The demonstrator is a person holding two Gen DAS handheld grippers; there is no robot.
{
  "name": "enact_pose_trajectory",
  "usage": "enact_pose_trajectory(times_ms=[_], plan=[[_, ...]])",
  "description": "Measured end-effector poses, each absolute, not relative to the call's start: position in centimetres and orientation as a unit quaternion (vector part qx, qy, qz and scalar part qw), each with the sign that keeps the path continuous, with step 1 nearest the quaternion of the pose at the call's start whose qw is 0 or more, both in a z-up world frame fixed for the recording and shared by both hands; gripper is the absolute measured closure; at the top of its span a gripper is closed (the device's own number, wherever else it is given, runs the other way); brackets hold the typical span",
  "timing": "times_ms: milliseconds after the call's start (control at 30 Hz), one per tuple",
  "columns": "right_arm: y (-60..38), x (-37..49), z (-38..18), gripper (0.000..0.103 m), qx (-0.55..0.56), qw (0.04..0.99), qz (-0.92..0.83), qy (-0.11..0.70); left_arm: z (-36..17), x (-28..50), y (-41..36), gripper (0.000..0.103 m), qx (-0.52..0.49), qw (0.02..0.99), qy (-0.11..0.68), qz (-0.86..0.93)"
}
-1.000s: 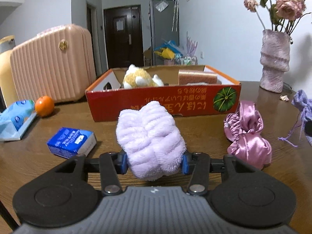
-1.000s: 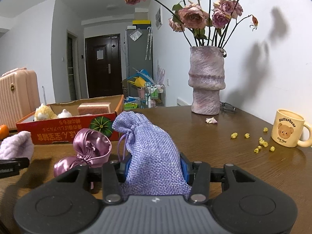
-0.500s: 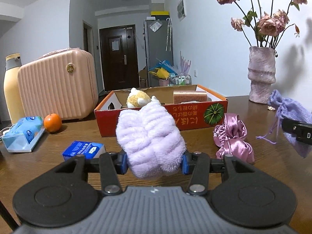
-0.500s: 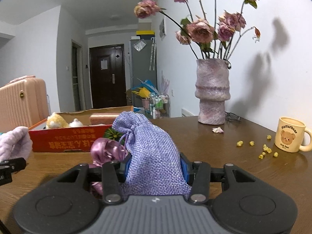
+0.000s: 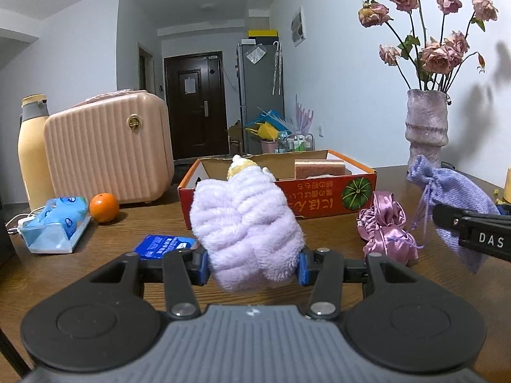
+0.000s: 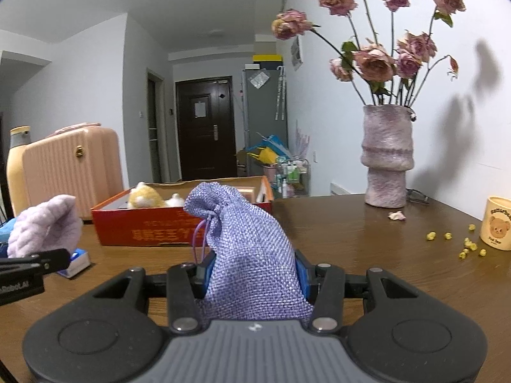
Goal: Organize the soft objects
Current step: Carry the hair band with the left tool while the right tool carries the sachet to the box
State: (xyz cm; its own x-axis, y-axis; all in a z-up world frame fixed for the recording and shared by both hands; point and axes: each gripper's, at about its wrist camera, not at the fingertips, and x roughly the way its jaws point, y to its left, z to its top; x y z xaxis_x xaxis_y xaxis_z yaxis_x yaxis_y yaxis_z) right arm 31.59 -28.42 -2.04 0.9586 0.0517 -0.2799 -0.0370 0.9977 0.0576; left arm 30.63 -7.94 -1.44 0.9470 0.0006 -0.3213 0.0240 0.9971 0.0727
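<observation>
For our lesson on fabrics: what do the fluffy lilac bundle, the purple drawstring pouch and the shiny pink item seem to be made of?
Fluffy lilac bundle: plush fleece, probably; deep matte pile. Purple drawstring pouch: coarse, burlap-like weave, threads visible. Shiny pink item: satin-like, glossy highlights along gathered folds.

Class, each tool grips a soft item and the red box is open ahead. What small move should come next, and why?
Probably carry the left tool forward over the red box before releasing. Its pads are clamped on the fluffy lilac cloth, which is short of the box's near wall. The right tool grips the purple drawstring pouch, likewise short of the box.
</observation>
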Motion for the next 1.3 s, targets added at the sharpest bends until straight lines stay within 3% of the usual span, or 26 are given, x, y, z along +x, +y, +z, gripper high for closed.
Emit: enact_pose_trajectory(times_ms=[633,1300], plan=[[-24.2,31.2,-2.1,0.057,0.01,0.99,0.047,0.135,-0.8,30.0,-6.3,0.054,0.043,0.99,0.137,0.001],[-22.1,36.2,-1.2,0.057,0.018,0.993,0.043,0.11,0.7,35.0,-6.0,0.054,0.018,0.993,0.113,0.015]])
